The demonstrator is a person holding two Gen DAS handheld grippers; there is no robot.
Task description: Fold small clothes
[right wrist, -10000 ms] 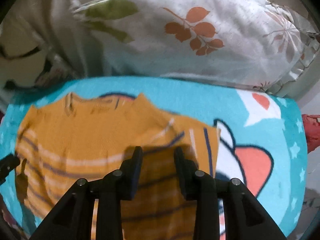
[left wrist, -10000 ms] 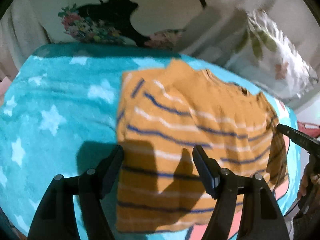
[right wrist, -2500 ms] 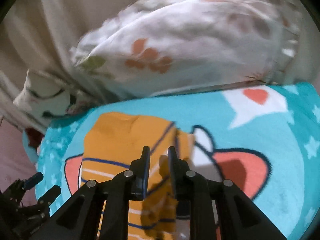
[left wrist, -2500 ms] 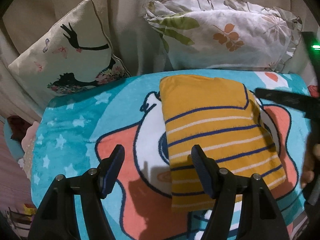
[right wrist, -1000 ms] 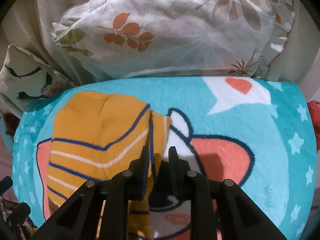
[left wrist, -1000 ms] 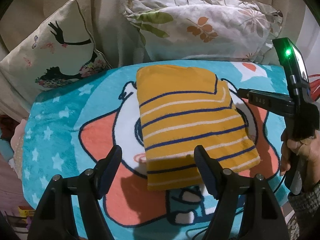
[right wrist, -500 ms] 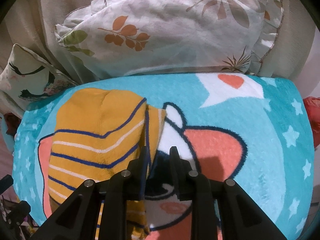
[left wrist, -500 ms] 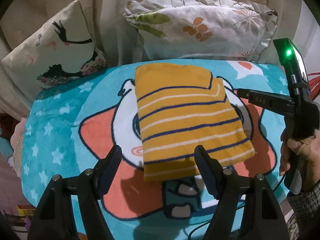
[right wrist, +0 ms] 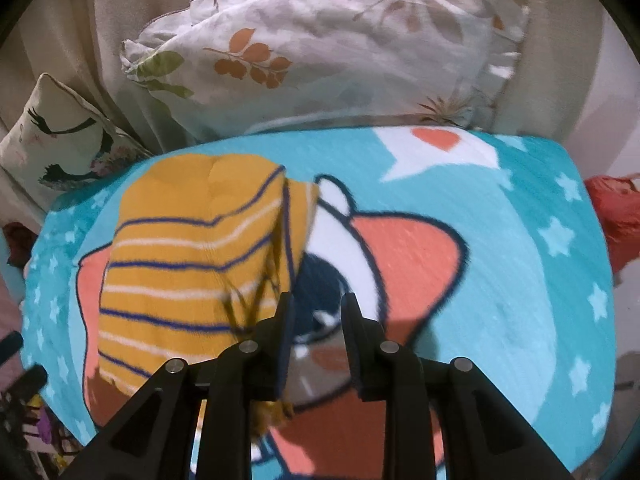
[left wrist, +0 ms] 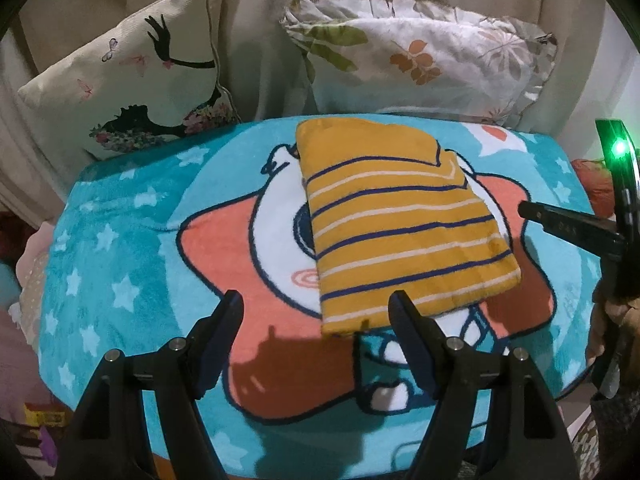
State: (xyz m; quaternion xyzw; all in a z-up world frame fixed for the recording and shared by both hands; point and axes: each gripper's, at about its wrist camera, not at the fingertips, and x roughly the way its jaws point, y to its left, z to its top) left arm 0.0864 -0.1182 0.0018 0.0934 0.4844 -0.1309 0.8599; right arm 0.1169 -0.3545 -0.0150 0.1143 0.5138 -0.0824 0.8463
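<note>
A mustard-yellow shirt with navy and white stripes (left wrist: 396, 224) lies folded into a rectangle on a turquoise cartoon blanket (left wrist: 120, 240). My left gripper (left wrist: 316, 308) is open and empty, held back above the blanket's near edge, just short of the shirt's front edge. My right gripper (right wrist: 316, 306) is open with a narrow gap and empty, beside the shirt's right edge (right wrist: 192, 264). It also shows at the right of the left wrist view (left wrist: 568, 224), apart from the shirt.
A cream cushion with a black silhouette (left wrist: 132, 88) and a white leaf-print pillow (left wrist: 420, 60) lean against the beige backrest behind the blanket. A red object (right wrist: 616, 216) lies past the blanket's right edge. Clutter lies at the lower left.
The shirt went from spread flat to a folded rectangle. In the last second both grippers drew back from it, and the right gripper's jaws opened a little wider.
</note>
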